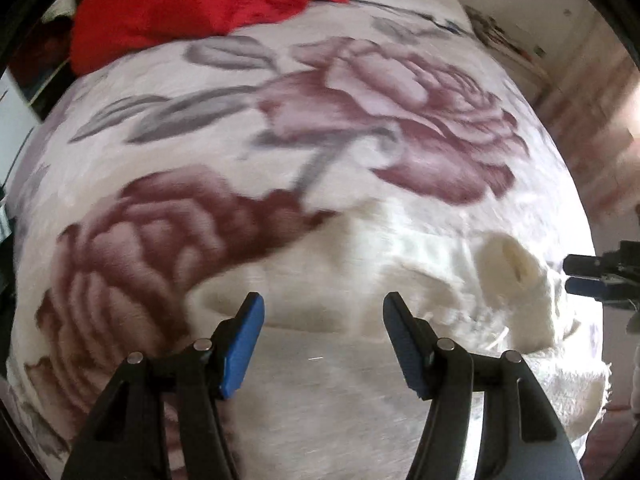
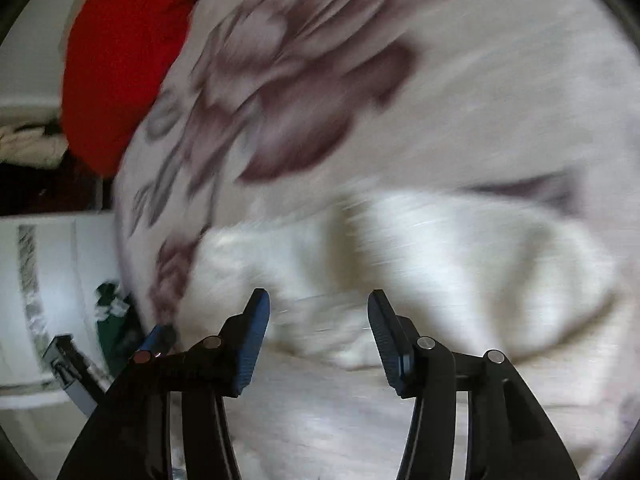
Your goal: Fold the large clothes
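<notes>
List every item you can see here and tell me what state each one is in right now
Left gripper: jaws open, holding nothing, above the white garment.
Right gripper: jaws open, holding nothing, above the same garment.
White garment: lying rumpled on the blanket, one cuff gaping open.
Red garment: heaped at the far end, untouched.
Floral blanket: spread flat under both garments.

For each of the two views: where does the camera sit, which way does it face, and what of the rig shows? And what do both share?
Left wrist: sits on the left claw, looking down its open fingers at the cream garment on the floral blanket; the right claw enters at the right edge.
Right wrist: sits on the right claw, open, facing the same cream garment; heavily motion-blurred.
Shared: garment, blanket, red cloth.
</notes>
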A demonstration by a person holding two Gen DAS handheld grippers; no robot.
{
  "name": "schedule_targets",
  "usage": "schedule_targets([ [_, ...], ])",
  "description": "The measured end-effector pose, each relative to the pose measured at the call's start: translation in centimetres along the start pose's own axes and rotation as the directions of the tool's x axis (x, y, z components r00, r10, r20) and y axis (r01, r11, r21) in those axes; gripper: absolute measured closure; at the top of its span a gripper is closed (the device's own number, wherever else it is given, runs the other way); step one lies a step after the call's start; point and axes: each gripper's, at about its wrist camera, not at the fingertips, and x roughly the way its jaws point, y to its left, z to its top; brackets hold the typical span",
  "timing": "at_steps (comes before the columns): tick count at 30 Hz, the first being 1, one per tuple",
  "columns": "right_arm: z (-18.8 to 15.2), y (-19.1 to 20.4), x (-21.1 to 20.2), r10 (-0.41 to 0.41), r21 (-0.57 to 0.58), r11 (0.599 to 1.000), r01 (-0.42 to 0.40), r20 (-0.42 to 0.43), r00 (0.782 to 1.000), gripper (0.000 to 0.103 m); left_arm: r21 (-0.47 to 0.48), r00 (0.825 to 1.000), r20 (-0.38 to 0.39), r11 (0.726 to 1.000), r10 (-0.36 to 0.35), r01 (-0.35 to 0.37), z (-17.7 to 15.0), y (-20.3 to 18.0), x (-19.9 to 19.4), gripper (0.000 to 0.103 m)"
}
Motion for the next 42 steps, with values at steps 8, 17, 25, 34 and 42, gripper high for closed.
schedule_targets([
  [8,0.1,0.7,8.8,-0.247,-0.109,0.966,0.234,-0.138,0.959,0.049,0.161,0.991,-0.119,0.986,0.068,-0.048,0.2,-5.6,7.7,0.043],
  [17,1.6,0.8,6.3,-0.233,0.022,0.973,0.232,0.081,0.969,0.093,0.102,0.995,-0.091,0.994,0.039,-0.029,0.8,-4.2,7.1,0.043],
  [25,-0.7,-3.8,-1.7,0.020,0.018,1.000,-0.019,-0.034,0.999,0.046,0.050,0.995,0.093,0.999,-0.023,0.018,1.1,-4.0,-3.1,0.043],
  [34,-16.3,-20.2,-14.1,-0.224,0.133,0.965,0.228,-0.042,0.974,0.040,-0.087,0.990,0.048,0.987,-0.132,0.136,-6.3,-3.3,-10.3,0.043],
  [42,-13.5,-28.1,-10.1,0.114,0.337,0.932,-0.135,0.081,0.990,0.037,-0.065,0.989,-0.129,0.994,0.074,-0.083,-17.9,-4.4,-6.2,0.040],
])
